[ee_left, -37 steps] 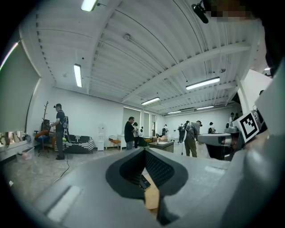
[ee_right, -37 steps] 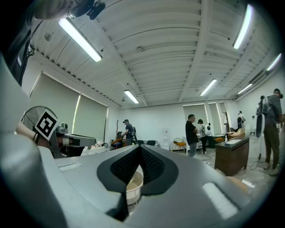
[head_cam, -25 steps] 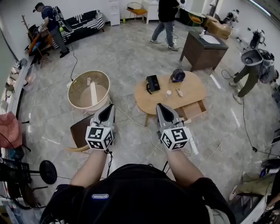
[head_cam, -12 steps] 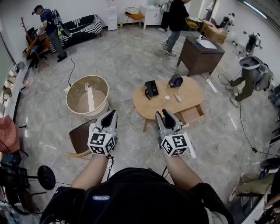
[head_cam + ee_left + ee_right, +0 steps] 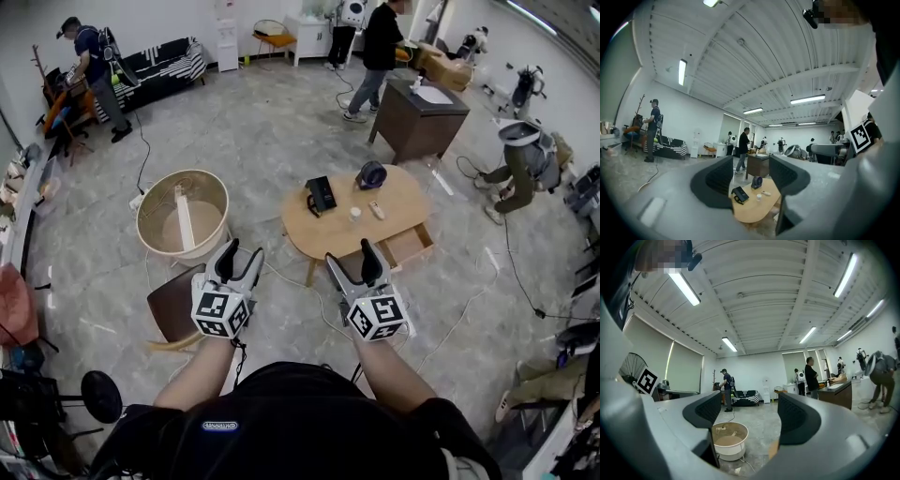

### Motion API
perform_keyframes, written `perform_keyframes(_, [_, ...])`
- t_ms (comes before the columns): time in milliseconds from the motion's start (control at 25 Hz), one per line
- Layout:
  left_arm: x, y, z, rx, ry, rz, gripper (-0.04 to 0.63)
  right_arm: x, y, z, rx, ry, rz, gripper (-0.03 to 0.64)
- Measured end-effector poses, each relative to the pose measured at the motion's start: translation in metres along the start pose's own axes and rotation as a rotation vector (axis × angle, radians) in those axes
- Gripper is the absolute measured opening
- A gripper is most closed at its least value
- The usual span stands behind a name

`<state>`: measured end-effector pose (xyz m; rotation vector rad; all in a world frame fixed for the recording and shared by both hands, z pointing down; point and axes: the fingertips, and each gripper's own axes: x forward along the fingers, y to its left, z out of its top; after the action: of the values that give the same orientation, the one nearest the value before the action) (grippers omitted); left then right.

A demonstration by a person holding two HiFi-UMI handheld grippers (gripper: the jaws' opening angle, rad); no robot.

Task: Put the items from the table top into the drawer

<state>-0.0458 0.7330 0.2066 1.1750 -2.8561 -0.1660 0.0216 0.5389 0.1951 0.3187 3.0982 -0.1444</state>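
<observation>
A low oval wooden table [image 5: 405, 199] stands ahead of me with its drawer [image 5: 411, 246] pulled open at the near right. On top lie a black flat device [image 5: 322, 193], a dark rounded item [image 5: 371, 174], a small white cup [image 5: 355, 214] and a small pale remote [image 5: 377, 210]. My left gripper [image 5: 239, 255] is open and empty, well short of the table. My right gripper [image 5: 349, 258], whose jaws have just been opening, is also open with nothing between them. The left gripper view looks between the left gripper's [image 5: 750, 176] jaws at the table [image 5: 751, 214]. The right gripper [image 5: 747, 420] points elsewhere.
A round white tub [image 5: 183, 211] with a wooden slat sits on the floor at the left. A brown seat [image 5: 172, 298] lies under my left hand. A dark desk [image 5: 417, 111] stands beyond the table. Cables cross the floor, and several people stand at the back and right.
Both grippers' jaws have spread from shut to open. Both hands have shifted slightly forward. The person walking at the back has moved on.
</observation>
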Motion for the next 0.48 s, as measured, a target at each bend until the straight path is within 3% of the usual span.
perform_keyframes(240, [-0.001,0.018,-0.012,-0.017,0.008,-0.03,0.291,-0.01,-0.006,-0.004,-0.033,0.014,-0.078,0.4])
perform_keyframes(480, [-0.004,0.031,-0.017,-0.034,0.009,-0.051,0.305,-0.021,-0.003,-0.012,-0.047,0.038,-0.135,0.399])
